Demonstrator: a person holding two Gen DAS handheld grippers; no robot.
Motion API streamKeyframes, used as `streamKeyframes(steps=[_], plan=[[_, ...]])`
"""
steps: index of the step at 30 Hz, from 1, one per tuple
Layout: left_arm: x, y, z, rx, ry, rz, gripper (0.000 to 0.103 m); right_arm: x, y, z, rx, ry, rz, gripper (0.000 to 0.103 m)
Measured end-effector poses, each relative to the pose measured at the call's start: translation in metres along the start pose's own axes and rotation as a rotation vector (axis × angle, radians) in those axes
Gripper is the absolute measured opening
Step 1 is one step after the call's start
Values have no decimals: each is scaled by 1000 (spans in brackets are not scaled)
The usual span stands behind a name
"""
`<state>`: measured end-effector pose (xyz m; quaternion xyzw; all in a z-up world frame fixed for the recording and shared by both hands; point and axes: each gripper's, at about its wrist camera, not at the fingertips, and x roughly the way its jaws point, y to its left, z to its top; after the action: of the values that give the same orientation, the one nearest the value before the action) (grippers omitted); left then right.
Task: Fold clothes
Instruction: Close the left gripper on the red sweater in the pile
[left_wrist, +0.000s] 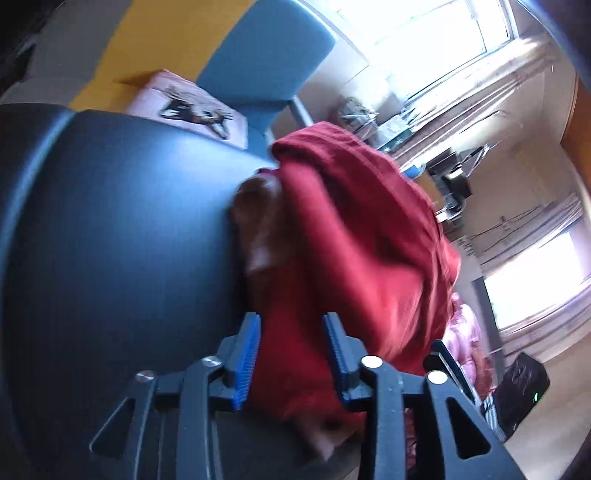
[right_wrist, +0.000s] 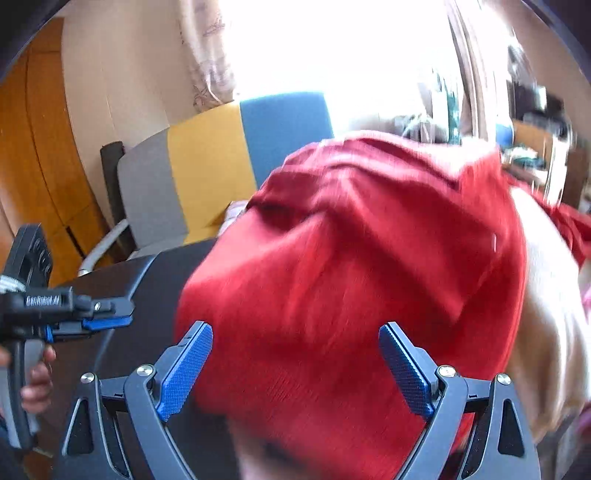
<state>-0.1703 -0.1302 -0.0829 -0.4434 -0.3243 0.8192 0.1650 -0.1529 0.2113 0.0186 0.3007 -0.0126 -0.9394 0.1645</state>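
A red garment (left_wrist: 362, 251) lies bunched on a dark table (left_wrist: 110, 240); it fills the right wrist view (right_wrist: 351, 280) too, blurred. My left gripper (left_wrist: 291, 325) is partly open, its blue pads (left_wrist: 245, 362) on either side of the red cloth's near edge, not closed on it. My right gripper (right_wrist: 295, 336) is wide open, its blue pads (right_wrist: 184, 373) straddling the red cloth. The left gripper also shows at the left of the right wrist view (right_wrist: 107, 321), held by a hand. A pale garment (right_wrist: 546, 314) lies under the red one.
A folded pink cloth with a dark print (left_wrist: 192, 107) lies at the table's far side. A chair with grey, yellow and blue panels (right_wrist: 221, 155) stands behind the table. Pink clothes (left_wrist: 465, 339) lie beyond the red garment. A cluttered desk (left_wrist: 443, 177) stands by bright windows.
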Motion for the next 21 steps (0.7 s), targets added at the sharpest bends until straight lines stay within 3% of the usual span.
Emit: streamKeyframes(steps=[7, 9, 10, 11, 12, 14, 17, 21], plan=[[85, 9, 55, -124, 94, -112, 43, 47, 17, 74, -226, -111, -135, 97], [102, 11, 62, -142, 113, -131, 39, 75, 25, 88, -304, -86, -166, 95], [105, 9, 60, -120, 106, -112, 24, 92, 28, 93, -355, -68, -204, 95], [107, 8, 58, -99, 98, -92, 15, 105, 29, 94, -379, -41, -238, 88], [109, 7, 56, -77, 90, -72, 12, 115, 28, 93, -394, -12, -272, 65], [96, 2, 46, -33, 51, -59, 9, 136, 25, 91, -424, 46, -339, 34], [69, -6, 26, 30, -17, -56, 8, 123, 23, 88, -359, 30, -302, 25], [20, -20, -14, 107, -74, -70, 7, 90, 28, 74, -243, 32, -185, 22]])
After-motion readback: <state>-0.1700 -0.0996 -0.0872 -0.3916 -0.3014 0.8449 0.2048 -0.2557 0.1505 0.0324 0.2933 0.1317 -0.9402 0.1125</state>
